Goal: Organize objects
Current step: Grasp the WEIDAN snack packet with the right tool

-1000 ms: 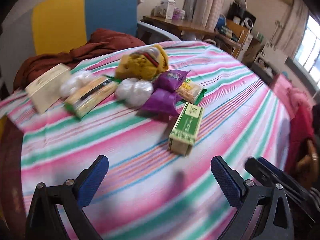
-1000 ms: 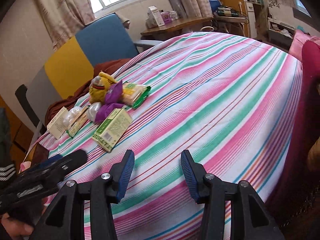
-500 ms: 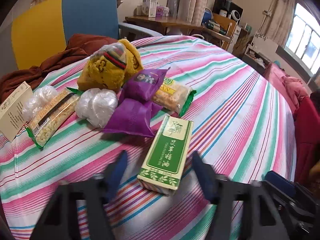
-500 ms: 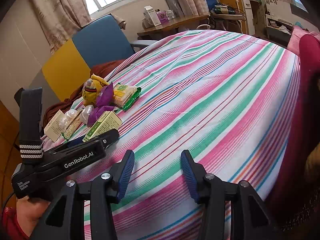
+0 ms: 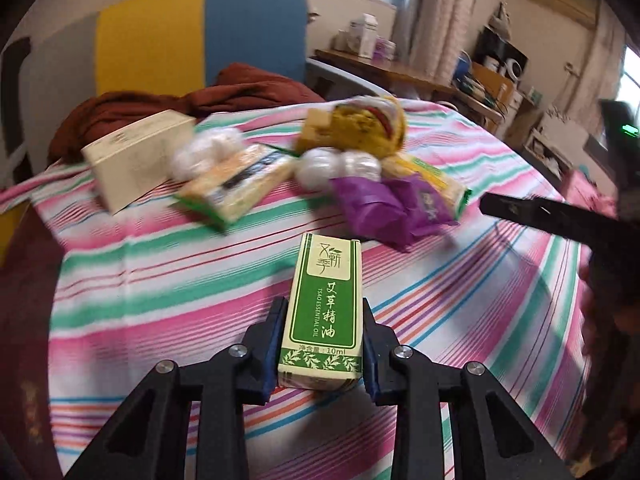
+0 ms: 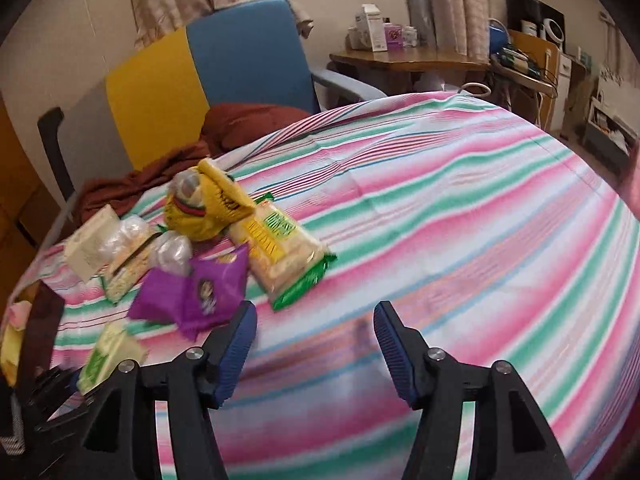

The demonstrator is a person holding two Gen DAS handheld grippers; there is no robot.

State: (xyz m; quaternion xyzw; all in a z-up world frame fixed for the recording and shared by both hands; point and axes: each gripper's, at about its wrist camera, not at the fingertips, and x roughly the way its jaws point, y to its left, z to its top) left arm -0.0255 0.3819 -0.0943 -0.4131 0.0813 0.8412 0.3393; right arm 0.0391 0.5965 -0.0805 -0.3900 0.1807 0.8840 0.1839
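Observation:
My left gripper is shut on a green essential-oil box, held above the striped tablecloth; the box also shows in the right wrist view. Behind it lies a pile: purple packets, a green-edged cracker pack, a yellow knitted toy, white wrapped balls, a yellow snack pack and a cream box. My right gripper is open and empty over the cloth, to the right of the purple packets.
The round table's striped cloth stretches to the right. A blue and yellow chair with a brown cloth stands behind the table. A wooden desk with boxes is at the back.
My left gripper closed on the green box and lifted it off the cloth. My right gripper opened wider and moved toward the pile.

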